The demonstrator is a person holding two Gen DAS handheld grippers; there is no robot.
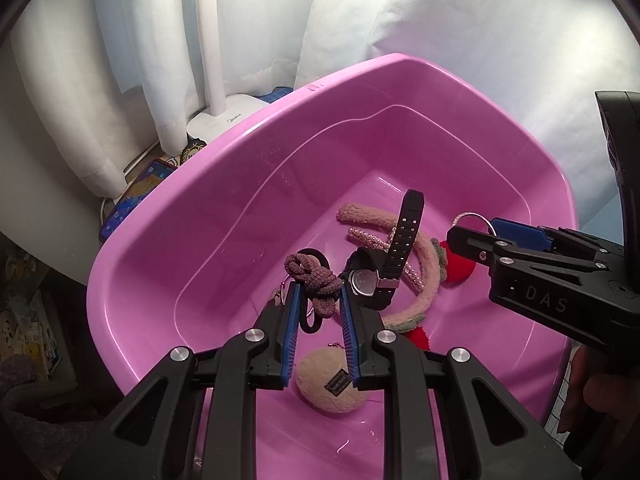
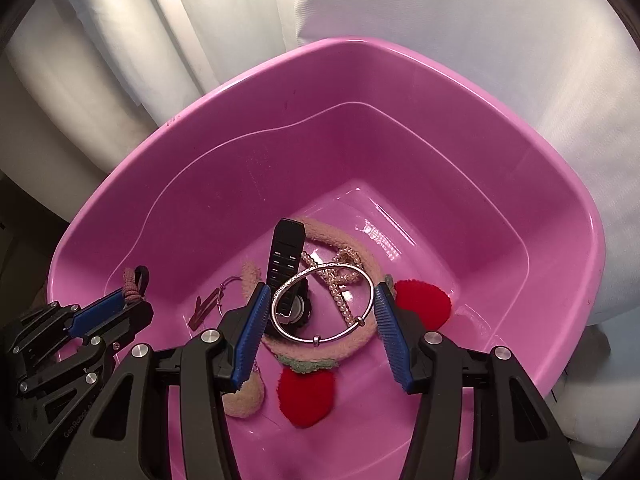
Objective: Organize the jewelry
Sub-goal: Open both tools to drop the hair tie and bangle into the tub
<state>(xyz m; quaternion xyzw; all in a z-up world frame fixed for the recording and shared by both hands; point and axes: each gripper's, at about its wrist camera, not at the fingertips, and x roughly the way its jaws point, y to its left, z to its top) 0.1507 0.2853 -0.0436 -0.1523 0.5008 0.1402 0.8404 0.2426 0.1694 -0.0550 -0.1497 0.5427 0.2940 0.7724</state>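
A pink plastic basin [image 1: 240, 136] [image 2: 240, 80] fills both views. My left gripper [image 1: 318, 286] [image 2: 116, 300] hangs over its floor, shut on a mauve knotted hair tie [image 1: 316, 280] [image 2: 134, 284] with a black elastic loop. My right gripper [image 2: 322, 287] [image 1: 472, 236] is shut on a thin silver bangle [image 2: 317, 338] [image 1: 474, 216], which spans its blue pads. Lying in the basin are a black watch [image 1: 372, 284] [image 2: 286, 256], a pearl string [image 1: 368, 238] [image 2: 340, 292] and a fuzzy pink headband [image 1: 424, 276] [image 2: 360, 344] with red pompoms [image 2: 308, 396].
A round beige plush charm [image 1: 332, 380] and a hoop earring [image 2: 224, 292] also lie on the basin floor. Outside, at the left, stand a white lamp base [image 1: 224, 116] and a phone [image 1: 136, 196]. White curtains hang behind. A hand [image 1: 600, 400] holds the right gripper.
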